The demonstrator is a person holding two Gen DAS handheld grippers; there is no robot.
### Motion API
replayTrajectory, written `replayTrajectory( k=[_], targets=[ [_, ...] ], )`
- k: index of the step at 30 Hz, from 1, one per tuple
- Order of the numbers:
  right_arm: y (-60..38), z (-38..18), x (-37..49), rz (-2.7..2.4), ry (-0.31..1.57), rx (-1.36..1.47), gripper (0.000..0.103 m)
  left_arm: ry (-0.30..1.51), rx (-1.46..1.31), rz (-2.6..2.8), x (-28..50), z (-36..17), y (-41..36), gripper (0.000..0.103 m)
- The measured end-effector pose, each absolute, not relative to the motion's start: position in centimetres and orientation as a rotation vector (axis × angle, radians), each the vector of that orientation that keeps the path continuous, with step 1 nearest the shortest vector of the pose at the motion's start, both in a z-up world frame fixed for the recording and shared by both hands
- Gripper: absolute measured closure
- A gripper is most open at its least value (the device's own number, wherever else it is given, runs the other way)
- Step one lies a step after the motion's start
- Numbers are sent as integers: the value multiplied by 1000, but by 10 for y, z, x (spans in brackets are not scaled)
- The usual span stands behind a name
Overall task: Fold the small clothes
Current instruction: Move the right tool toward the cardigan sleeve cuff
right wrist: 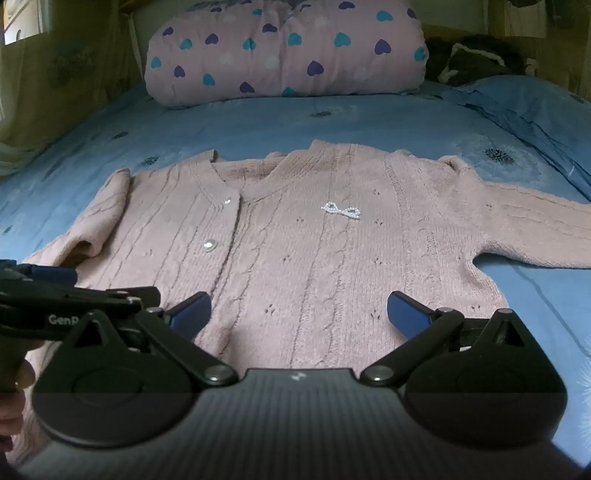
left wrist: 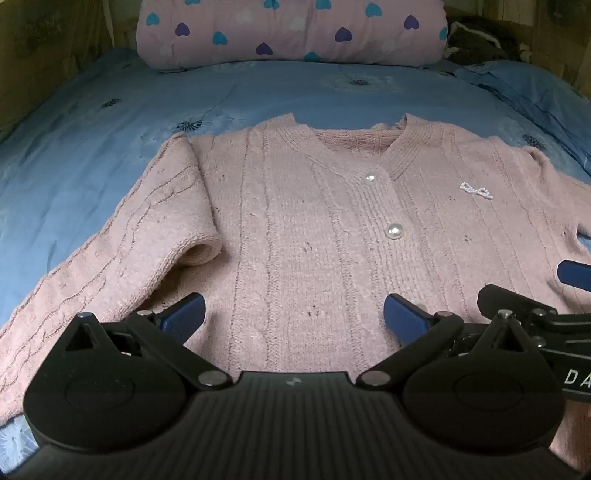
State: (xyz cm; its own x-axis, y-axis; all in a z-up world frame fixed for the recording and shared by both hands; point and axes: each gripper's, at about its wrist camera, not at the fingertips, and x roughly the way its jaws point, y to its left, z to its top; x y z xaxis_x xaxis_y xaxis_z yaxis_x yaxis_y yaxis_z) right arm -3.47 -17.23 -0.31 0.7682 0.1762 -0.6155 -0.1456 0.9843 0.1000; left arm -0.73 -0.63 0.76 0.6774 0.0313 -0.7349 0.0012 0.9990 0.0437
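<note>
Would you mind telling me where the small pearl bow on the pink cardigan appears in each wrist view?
Left wrist: pearl bow sits right of centre, right of the button row.
Right wrist: pearl bow sits just right of centre.
Shared landmark: the heart-print pillow along the top.

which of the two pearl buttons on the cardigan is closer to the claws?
The lower pearl button on the pink cardigan, further down the placket. The other pearl button sits right at the point of the V-neck, further from both claws.

We see both our tongs, left tongs (left wrist: 293,314) and right tongs (right wrist: 299,312), built alike: black ribbed housing, round hubs, silver pivot screws, blue pads (left wrist: 400,317).
</note>
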Motion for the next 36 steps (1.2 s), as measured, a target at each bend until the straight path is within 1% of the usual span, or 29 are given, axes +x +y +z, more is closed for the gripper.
replayTrajectory(
  k=[36],
  targets=[
    [-175,-3,-33,175,689,73,0,832,25,-8,-6,9,-8,0]
  ],
)
